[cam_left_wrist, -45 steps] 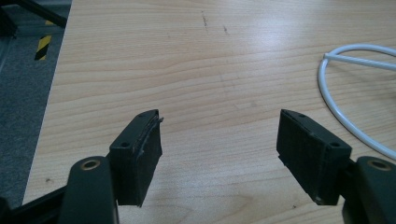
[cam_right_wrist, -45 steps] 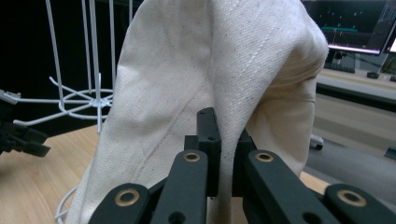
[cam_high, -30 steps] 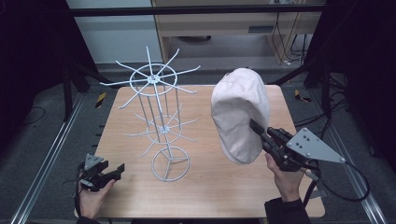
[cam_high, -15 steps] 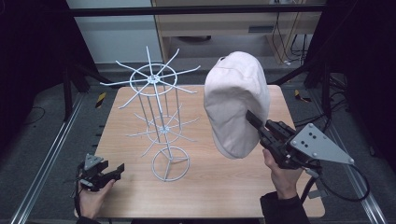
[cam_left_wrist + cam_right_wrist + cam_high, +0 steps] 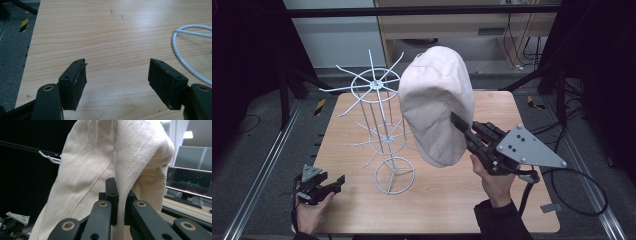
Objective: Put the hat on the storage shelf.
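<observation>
A cream cloth cap (image 5: 437,102) hangs in the air over the table's middle, held up beside the white wire rack (image 5: 379,127). My right gripper (image 5: 457,121) is shut on the cap's edge, and in the right gripper view the fabric (image 5: 107,167) is pinched between the two black jaws (image 5: 117,195). A white hook of the rack (image 5: 50,157) shows just left of the cap there. My left gripper (image 5: 334,182) rests at the table's near left corner, open with nothing between its jaws (image 5: 117,75). The rack's round base (image 5: 190,50) lies to its right.
The wooden table (image 5: 362,210) has bare board in front of the rack and at the right. A black cable (image 5: 577,192) trails from the right gripper off the table's right edge. Dark frame posts and a metal rail (image 5: 257,180) flank the table.
My right gripper has lifted the cap and carried it left toward the rack's top. The left gripper has kept still.
</observation>
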